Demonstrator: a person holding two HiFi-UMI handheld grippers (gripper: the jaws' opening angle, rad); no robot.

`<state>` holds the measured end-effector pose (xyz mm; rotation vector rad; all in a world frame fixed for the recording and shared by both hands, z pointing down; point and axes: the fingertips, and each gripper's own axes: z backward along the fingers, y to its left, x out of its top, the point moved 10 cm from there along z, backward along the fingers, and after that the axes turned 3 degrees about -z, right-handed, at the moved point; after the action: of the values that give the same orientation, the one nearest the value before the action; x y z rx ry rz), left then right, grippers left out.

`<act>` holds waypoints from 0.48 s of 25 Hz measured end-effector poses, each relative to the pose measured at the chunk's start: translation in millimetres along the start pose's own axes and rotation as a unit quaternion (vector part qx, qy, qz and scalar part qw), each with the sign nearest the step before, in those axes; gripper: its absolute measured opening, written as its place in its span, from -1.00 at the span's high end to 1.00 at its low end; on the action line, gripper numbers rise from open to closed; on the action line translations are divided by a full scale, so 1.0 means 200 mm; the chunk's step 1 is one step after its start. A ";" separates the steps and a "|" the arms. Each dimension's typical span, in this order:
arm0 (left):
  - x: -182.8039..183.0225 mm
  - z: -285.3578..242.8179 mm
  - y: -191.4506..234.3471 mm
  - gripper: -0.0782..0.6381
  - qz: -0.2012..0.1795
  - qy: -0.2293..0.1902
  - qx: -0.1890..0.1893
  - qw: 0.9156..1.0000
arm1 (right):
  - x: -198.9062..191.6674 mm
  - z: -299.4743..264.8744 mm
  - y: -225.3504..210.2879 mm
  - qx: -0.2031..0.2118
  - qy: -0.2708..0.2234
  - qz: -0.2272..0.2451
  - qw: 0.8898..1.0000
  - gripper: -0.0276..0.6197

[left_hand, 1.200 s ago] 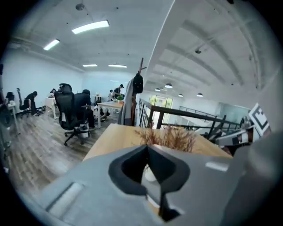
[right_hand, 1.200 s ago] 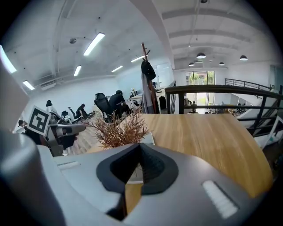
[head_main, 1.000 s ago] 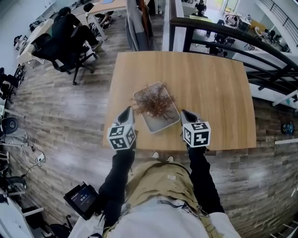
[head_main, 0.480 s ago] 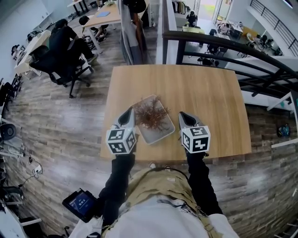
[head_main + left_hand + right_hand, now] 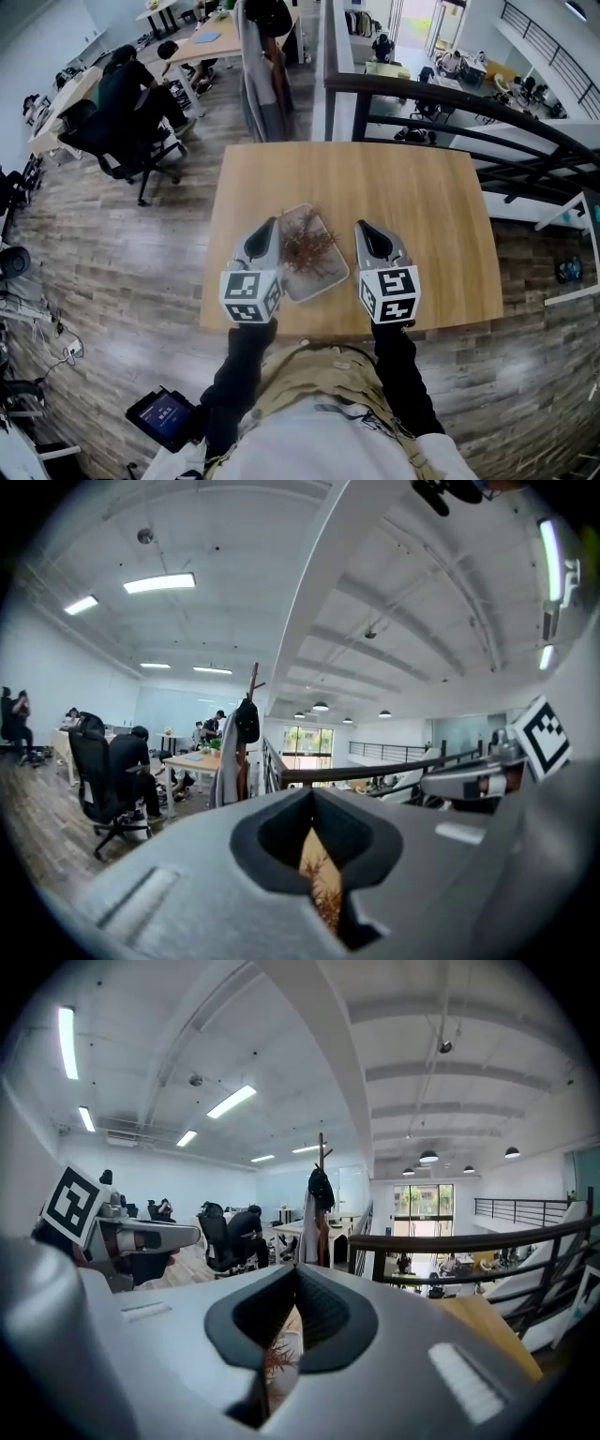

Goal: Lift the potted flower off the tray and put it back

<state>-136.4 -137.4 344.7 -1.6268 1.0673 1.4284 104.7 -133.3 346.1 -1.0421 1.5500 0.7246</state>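
Brown potted flower (image 5: 305,246) on tray (image 5: 325,280) | between left gripper (image 5: 271,225), right gripper (image 5: 362,228) | both jaws together, empty

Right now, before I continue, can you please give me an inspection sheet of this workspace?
Surface: wooden table, bare around the tray.
Job's things: potted flower stands on the tray, near the table's front edge.
Clutter: nothing seen on the table.
Grippers: left hand-held gripper and right hand-held gripper are both shut and empty, one on each side of the flower in the head view.
Cables: nothing seen on the table.
Surroundings: black railing behind the table; seated person at desks far left; coat stand.
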 end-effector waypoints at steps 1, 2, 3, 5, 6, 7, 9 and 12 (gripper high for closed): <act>0.01 0.00 0.00 0.78 -0.003 -0.004 -0.001 1.000 | 0.02 0.00 0.00 -0.001 -0.011 0.004 1.000 0.90; 0.02 -0.01 -0.01 0.78 -0.006 -0.008 -0.002 1.000 | 0.03 0.01 0.01 -0.001 -0.022 0.007 1.000 0.90; 0.03 -0.01 -0.01 0.78 -0.008 -0.011 -0.002 1.000 | 0.05 0.01 0.01 -0.002 -0.033 0.009 0.999 0.90; 0.05 -0.01 -0.01 0.78 -0.011 -0.021 -0.002 1.000 | 0.07 0.02 0.02 -0.003 -0.054 0.013 0.998 0.90; 0.05 0.00 -0.01 0.78 -0.013 -0.027 -0.001 1.000 | 0.07 0.03 0.02 -0.004 -0.064 0.016 0.998 0.91; 0.06 0.00 -0.01 0.78 -0.015 -0.035 -0.001 0.999 | 0.08 0.03 0.03 -0.004 -0.073 0.019 0.997 0.90; 0.07 0.02 -0.02 0.78 -0.021 -0.051 0.002 0.998 | 0.08 0.04 0.05 0.000 -0.089 0.028 0.996 0.91; 0.10 0.02 -0.03 0.78 -0.033 -0.070 0.005 0.997 | 0.10 0.06 0.06 0.006 -0.108 0.042 0.993 0.91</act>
<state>-131.3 -132.9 324.3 -1.5170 0.9313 1.4688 98.3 -123.5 322.3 -0.8631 1.4152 0.8556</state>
